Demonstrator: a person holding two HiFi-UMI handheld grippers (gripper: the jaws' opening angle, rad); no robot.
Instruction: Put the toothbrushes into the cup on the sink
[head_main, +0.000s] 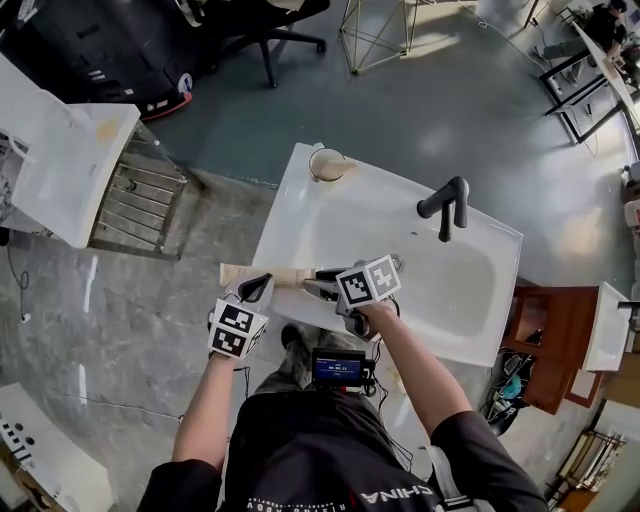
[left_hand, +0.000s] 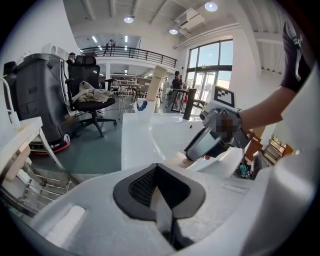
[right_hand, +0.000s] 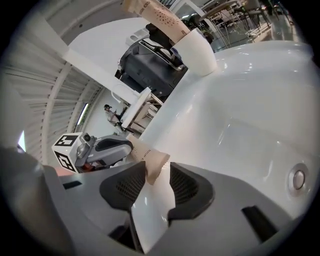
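Note:
A beige toothbrush package (head_main: 285, 274) lies across the front left rim of the white sink (head_main: 297, 205), one end past the sink's edge. My left gripper (head_main: 265, 283) comes at it from below. Its jaws meet at the tip (left_hand: 158, 167) and look shut on that end of the package (left_hand: 179, 160). My right gripper (head_main: 318, 285) stands open. The package's other end (right_hand: 150, 159) sits loose between its pads (right_hand: 185, 187). The white cup (head_main: 325, 165) stands upright on the far left corner with another package (right_hand: 155, 15) sticking out of it.
A black faucet (head_main: 447, 205) rises at the sink's far right rim. The drain (right_hand: 298, 178) sits in the basin's bottom. A metal rack (head_main: 140, 205) stands left of the sink, an office chair (left_hand: 92, 102) beyond it, and a wooden cabinet (head_main: 545, 330) at the right.

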